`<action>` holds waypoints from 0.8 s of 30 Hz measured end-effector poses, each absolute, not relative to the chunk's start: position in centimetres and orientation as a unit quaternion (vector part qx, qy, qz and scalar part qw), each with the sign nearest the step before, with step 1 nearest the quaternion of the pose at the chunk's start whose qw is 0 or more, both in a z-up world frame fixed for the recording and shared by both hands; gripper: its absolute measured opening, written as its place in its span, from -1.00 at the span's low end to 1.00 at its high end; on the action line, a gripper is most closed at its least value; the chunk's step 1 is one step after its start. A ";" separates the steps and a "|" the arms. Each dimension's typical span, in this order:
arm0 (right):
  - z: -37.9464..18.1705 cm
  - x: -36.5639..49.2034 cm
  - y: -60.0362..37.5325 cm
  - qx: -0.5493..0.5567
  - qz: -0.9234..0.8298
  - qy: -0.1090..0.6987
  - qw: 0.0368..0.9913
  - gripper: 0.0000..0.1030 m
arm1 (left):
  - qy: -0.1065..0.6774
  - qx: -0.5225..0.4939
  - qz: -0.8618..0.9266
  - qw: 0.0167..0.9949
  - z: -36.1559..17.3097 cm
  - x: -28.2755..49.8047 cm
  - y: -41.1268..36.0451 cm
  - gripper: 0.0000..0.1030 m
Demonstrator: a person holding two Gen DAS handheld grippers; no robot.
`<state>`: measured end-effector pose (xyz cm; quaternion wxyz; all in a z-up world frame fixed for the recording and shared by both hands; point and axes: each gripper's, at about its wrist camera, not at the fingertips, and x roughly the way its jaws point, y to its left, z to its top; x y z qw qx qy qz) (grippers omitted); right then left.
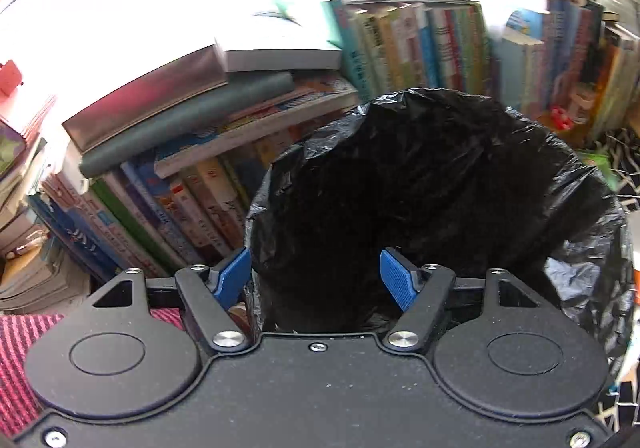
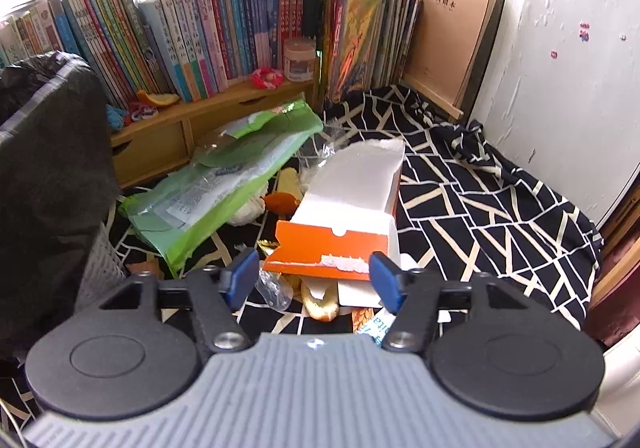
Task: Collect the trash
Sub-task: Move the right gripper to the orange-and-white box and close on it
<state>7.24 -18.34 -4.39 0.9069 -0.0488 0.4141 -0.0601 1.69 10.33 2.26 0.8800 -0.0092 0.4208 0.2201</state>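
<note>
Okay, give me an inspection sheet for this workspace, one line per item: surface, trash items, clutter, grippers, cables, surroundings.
Surface: black cloth with cream lines, rumpled near the wall.
Job's things: orange-and-white carton lying open; green plastic wrapper beside it; peel scraps and clear plastic in front; bin with black bag, mouth open.
Clutter: plastic jar and orange slice on the wooden shelf.
Grippers: left gripper open over the bag, holding nothing; right gripper open above the carton's near edge.
Cables: nothing seen.
Surroundings: rows of books, white wall.
</note>
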 end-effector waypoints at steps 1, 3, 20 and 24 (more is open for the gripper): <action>-4.6 7.4 -18.4 -0.048 -0.061 0.416 0.906 0.37 | 0.420 -0.007 0.219 0.880 2.1 1.8 10.4 0.33; -4.8 7.5 -18.4 -0.045 -0.060 0.419 0.905 0.35 | 0.415 -0.002 0.218 0.883 2.1 1.6 10.3 0.31; -7.2 9.9 -20.1 -0.104 -0.088 0.388 0.912 0.50 | 0.452 -0.056 0.171 0.874 1.5 1.2 10.7 -0.43; -8.0 10.3 -21.0 -0.100 -0.106 0.390 0.909 0.53 | 0.416 -0.031 0.191 0.888 2.5 0.6 10.4 -0.18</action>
